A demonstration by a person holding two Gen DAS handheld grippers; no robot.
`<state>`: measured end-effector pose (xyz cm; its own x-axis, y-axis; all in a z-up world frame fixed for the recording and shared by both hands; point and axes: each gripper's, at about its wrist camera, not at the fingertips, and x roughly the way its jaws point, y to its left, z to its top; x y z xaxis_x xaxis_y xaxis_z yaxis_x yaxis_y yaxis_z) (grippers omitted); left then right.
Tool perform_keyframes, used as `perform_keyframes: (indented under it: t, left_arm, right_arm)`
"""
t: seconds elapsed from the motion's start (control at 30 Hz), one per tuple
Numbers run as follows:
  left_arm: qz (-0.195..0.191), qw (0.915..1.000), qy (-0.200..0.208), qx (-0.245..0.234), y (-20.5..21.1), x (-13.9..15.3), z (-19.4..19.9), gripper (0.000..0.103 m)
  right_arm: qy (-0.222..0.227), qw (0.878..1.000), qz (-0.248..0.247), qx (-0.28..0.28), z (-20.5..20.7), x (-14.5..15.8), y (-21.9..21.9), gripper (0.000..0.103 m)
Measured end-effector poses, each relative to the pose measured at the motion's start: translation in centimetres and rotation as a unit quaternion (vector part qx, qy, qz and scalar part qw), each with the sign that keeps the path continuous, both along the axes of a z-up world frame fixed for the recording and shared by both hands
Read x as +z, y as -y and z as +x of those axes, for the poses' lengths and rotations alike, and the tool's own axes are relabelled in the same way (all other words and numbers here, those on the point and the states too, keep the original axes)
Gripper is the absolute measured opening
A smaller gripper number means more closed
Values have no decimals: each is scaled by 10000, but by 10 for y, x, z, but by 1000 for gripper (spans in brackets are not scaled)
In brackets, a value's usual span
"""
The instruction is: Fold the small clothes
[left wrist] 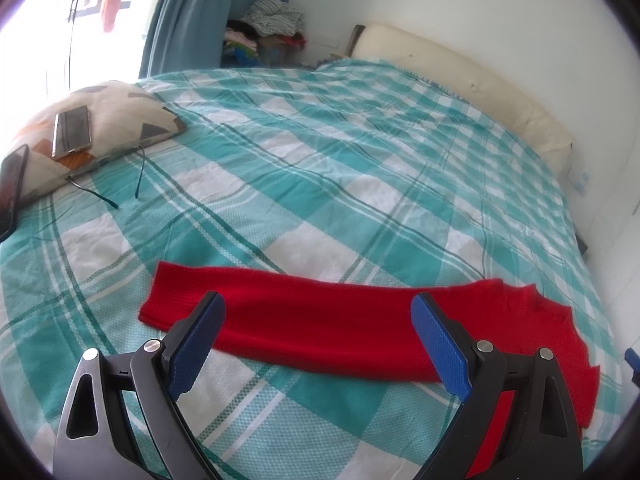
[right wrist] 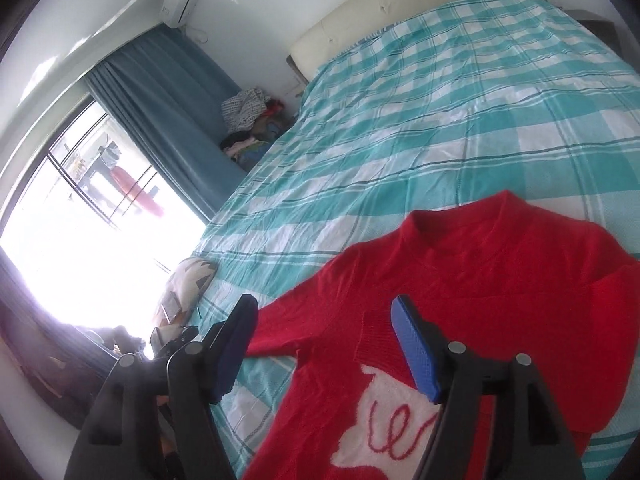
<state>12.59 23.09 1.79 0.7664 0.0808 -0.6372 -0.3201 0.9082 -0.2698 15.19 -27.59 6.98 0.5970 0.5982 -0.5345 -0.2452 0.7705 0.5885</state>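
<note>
Red sweater (right wrist: 460, 280) lies flat on the bed (left wrist: 320, 140); left gripper (left wrist: 318, 344) and right gripper (right wrist: 324, 348) hover with jaws apart, empty. Pinch the outstretched sleeve (left wrist: 280, 316) near its cuff, fold inward.

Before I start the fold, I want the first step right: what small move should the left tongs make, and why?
Probably lower the left tongs onto the outstretched sleeve and pinch it near the cuff. They hang open above it, and the red sweater lies flat, front up, sleeve still unfolded on the checked bedspread.
</note>
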Motion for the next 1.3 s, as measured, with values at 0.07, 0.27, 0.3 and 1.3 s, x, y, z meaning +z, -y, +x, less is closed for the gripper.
perform_keyframes:
  t: [0.07, 0.27, 0.3, 1.3]
  left_arm:
    - [-74, 10000, -37, -55, 2, -1, 1, 95]
    - [180, 9955, -349, -864, 37, -9, 4, 95]
    - [242, 9932, -418, -1057, 45, -12, 4, 95]
    - [834, 9500, -2365, -1861, 113, -93, -11, 103]
  right_arm:
    - [46, 9978, -593, -288, -15, 3, 26, 72]
    - [-270, 9819, -1561, -1034, -88, -43, 116, 75]
    - [-355, 9801, -1552, -1188, -100, -52, 131, 75]
    - [-385, 9556, -677, -2841, -157, -51, 207, 75]
